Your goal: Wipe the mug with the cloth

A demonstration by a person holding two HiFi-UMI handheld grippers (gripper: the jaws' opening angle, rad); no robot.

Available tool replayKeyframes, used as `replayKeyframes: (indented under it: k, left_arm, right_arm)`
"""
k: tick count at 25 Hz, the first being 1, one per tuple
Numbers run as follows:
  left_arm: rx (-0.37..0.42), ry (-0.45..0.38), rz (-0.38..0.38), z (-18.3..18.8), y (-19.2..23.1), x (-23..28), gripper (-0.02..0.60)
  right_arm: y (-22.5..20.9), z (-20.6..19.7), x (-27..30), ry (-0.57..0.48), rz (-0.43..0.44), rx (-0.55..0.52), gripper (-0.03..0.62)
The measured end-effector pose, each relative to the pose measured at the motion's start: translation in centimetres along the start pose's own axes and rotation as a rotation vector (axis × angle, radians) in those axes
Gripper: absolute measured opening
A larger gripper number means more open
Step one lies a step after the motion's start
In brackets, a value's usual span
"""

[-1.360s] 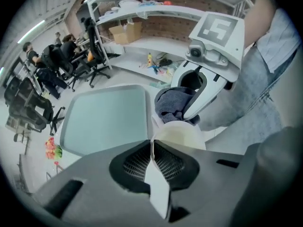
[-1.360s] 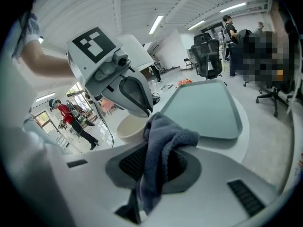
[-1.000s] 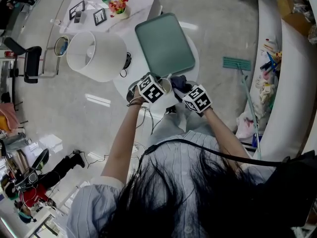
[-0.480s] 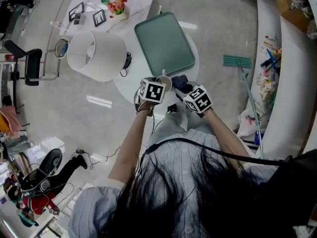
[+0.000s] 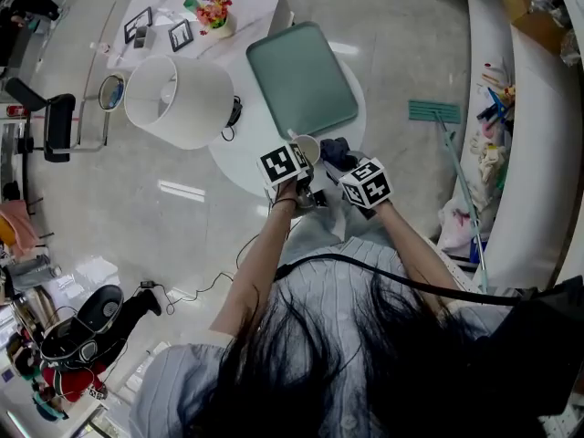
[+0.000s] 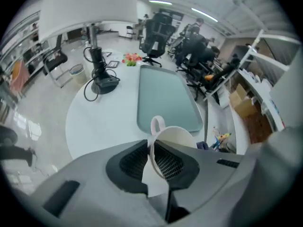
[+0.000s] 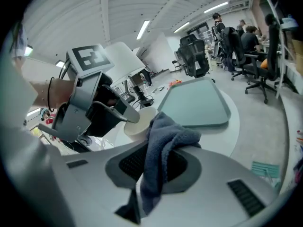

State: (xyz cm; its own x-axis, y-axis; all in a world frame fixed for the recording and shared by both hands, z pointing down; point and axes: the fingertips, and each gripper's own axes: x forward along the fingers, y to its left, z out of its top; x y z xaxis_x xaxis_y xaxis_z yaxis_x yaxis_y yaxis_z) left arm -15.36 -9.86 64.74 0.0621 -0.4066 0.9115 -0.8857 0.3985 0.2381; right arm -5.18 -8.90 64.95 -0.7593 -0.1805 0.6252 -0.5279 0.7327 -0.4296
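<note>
Over the last second the left tongs (image 6: pixel 152 148), pinching the rim of the white mug (image 6: pixel 176 137) with one jaw inside and one outside, have drifted a little towards the right tongs (image 7: pixel 158 162), which clamp a bunched grey-blue cloth (image 7: pixel 163 143). The mug is now held over the near edge of the round white bench (image 5: pixel 239 158), just beside the cloth. I judge wiping is about to begin or just under way, though contact is not certain. No brand or writing is legible, only the square black-and-white markers on the tongs' cubes (image 7: pixel 88 57).
</note>
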Motion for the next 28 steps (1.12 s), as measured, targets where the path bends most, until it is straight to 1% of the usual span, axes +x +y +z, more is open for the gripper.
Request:
replayKeyframes:
  k: [4, 6, 7, 9, 10, 11, 12, 13, 14, 16, 19, 20, 21, 22, 25, 28]
  left_arm:
    - [-0.244, -0.011, -0.011, -1.0, -0.1, 0.0, 0.029]
    - [-0.335, -0.022, 0.001, -1.4, -0.1, -0.1, 0.029]
    - [-0.364, -0.029, 0.008, -1.5, -0.1, -0.1, 0.029]
    - [-0.393, -0.037, 0.016, -1.7, -0.2, -0.2, 0.029]
    - [-0.392, -0.035, 0.016, -1.7, -0.2, -0.2, 0.029]
    - [-0.379, -0.030, 0.015, -1.7, -0.2, -0.2, 0.029]
    - [-0.350, -0.020, 0.014, -1.6, -0.2, -0.1, 0.029]
    - [-0.302, -0.008, 0.014, -1.5, -0.4, -0.1, 0.030]
    - [-0.235, 0.004, 0.015, -1.3, -0.6, -0.1, 0.031]
    - [-0.063, 0.011, 0.012, -0.9, -1.1, 0.2, 0.032]
    - [0.211, -0.016, 0.020, -0.4, -1.9, 0.6, 0.039]
    - [0.297, -0.024, 0.022, -0.3, -2.2, 0.5, 0.060]
    - [0.378, -0.030, 0.015, -0.1, -2.7, 0.4, 0.103]
    - [0.456, -0.035, 0.001, 0.0, -3.2, 0.3, 0.126]
    - [0.667, -0.051, -0.065, 0.6, -4.4, -0.4, 0.129]
    - [0.859, -0.033, -0.117, 1.4, -4.7, -0.8, 0.129]
  right_arm:
    - [-0.3, 0.0, -0.3, -0.019, -0.018, 0.039, 0.081]
    - [-0.1, -0.1, -0.4, -0.023, -0.022, 0.049, 0.081]
    - [0.0, -0.1, -0.4, -0.024, -0.024, 0.053, 0.081]
    - [0.2, -0.2, -0.5, -0.028, -0.027, 0.061, 0.081]
    - [0.2, -0.2, -0.6, -0.030, -0.027, 0.065, 0.081]
    - [0.3, -0.3, -0.6, -0.030, -0.028, 0.067, 0.081]
    - [0.2, -0.3, -0.6, -0.030, -0.028, 0.068, 0.081]
    - [0.2, -0.3, -0.7, -0.029, -0.028, 0.069, 0.081]
    - [0.2, -0.4, -0.7, -0.028, -0.028, 0.069, 0.081]
    - [0.2, -0.5, -0.7, -0.021, -0.026, 0.067, 0.081]
    - [0.6, -0.7, -0.5, -0.012, -0.019, 0.058, 0.081]
    - [0.6, -0.7, -0.5, -0.011, -0.018, 0.058, 0.081]
    - [0.6, -0.7, -0.5, -0.012, -0.018, 0.060, 0.081]
    - [0.5, -0.7, -0.5, -0.014, -0.018, 0.064, 0.081]
    - [0.6, -0.8, -0.6, -0.018, -0.018, 0.070, 0.081]
    - [0.8, -0.9, -0.7, -0.018, -0.015, 0.072, 0.081]
